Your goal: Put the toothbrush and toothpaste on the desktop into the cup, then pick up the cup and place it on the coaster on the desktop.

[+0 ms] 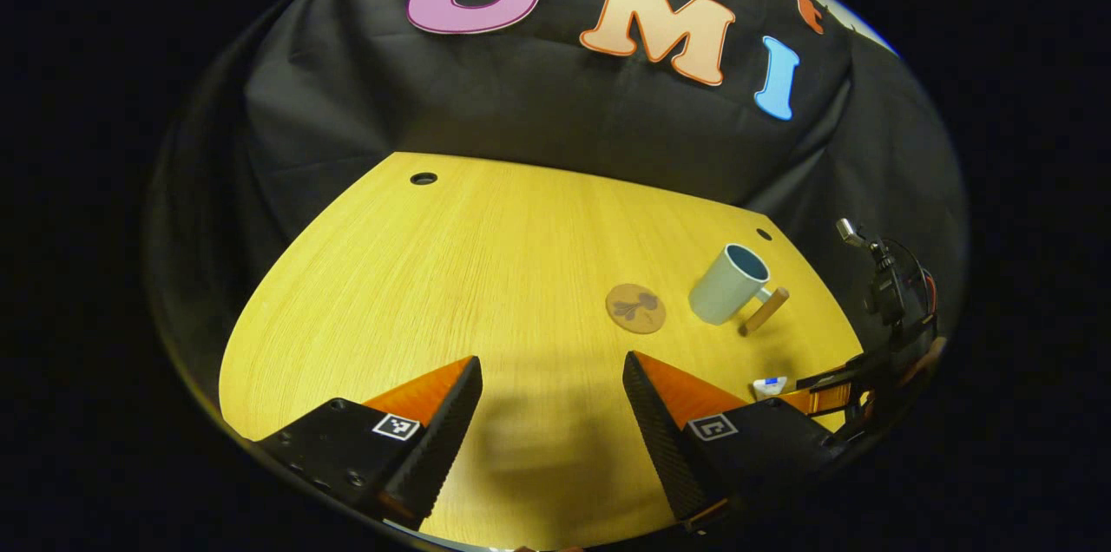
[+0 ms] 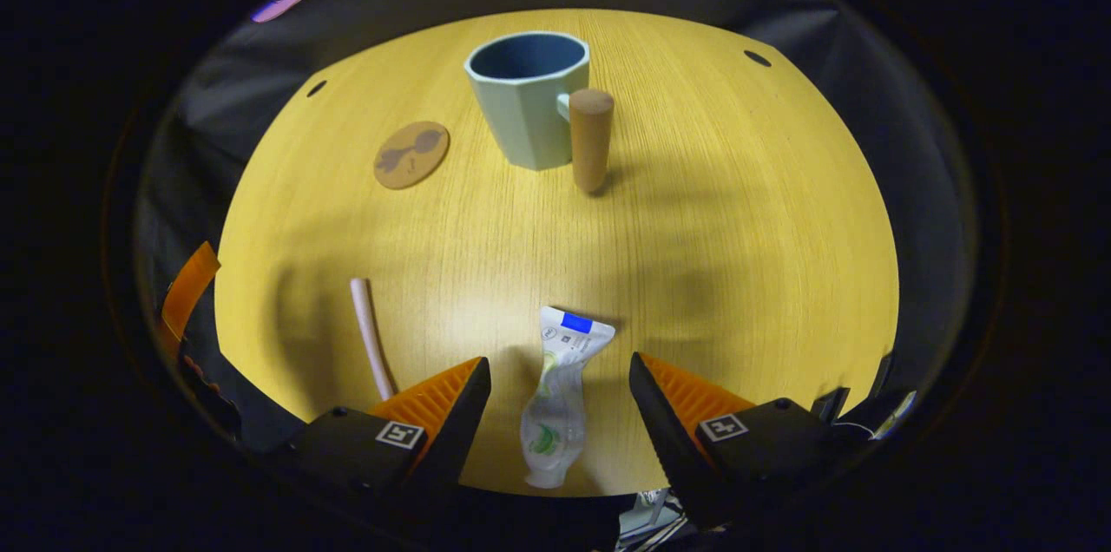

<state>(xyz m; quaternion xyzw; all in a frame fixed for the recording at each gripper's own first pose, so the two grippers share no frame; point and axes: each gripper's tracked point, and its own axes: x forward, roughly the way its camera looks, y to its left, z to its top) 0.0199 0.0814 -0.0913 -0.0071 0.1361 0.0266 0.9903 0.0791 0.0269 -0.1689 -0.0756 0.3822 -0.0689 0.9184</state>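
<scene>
Right gripper [image 2: 560, 400] hangs with fingers apart straddling the flat-lying toothpaste [image 2: 555, 400], apparently lined up to pinch it; left gripper [image 1: 551, 413] idles agape over bare surface [image 1: 434, 274].

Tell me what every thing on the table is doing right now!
cup: upright, empty as far as its inside shows, beside the coaster
coaster: flat, nothing on it
toothpaste: lying flat between the fingers, untouched
toothbrush: lying flat on the table
left hand-held gripper: open, holding nothing
right hand-held gripper: open, straddling the toothpaste
</scene>
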